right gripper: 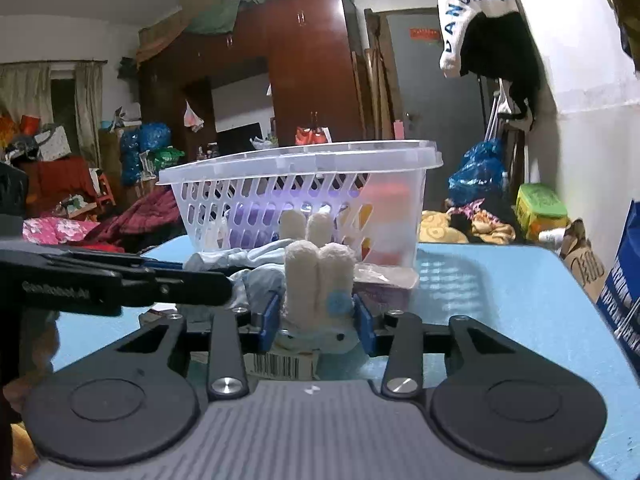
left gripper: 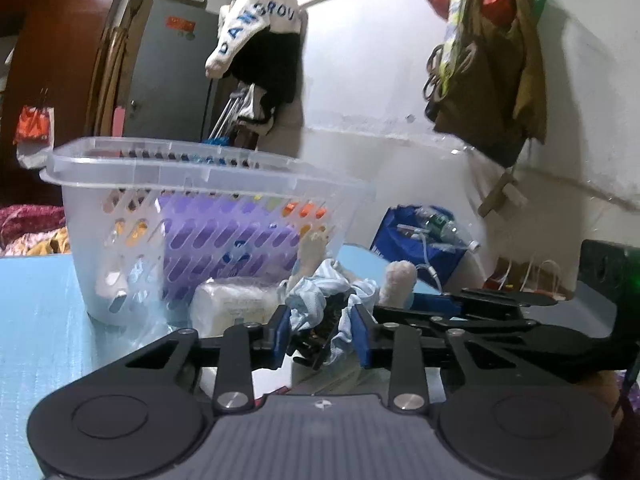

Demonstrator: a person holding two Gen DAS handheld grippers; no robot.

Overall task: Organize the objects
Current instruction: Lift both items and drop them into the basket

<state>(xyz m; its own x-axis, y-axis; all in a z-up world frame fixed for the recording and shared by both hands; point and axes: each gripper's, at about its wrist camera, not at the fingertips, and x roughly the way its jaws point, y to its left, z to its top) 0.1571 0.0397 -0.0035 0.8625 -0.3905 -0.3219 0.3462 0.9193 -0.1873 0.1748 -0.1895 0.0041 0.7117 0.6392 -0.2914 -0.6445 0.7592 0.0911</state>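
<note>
A plush doll with cream legs and light-blue striped clothes (left gripper: 320,304) lies on the blue table (left gripper: 36,320). My left gripper (left gripper: 322,332) is shut on its striped cloth body. My right gripper (right gripper: 318,316) is shut on the doll's cream legs (right gripper: 318,280); the left gripper's arm (right gripper: 120,280) crosses its view from the left. A clear slotted basket (left gripper: 192,200) stands just behind, also in the right wrist view (right gripper: 304,184), holding a purple box (left gripper: 224,240) and orange items.
A wrapped white tissue pack (left gripper: 232,304) lies in front of the basket. A barcoded package (right gripper: 280,364) lies under the right gripper. A blue bag with bottles (left gripper: 420,236) sits beyond the table's far edge. Clothes hang on the white wall (left gripper: 360,60).
</note>
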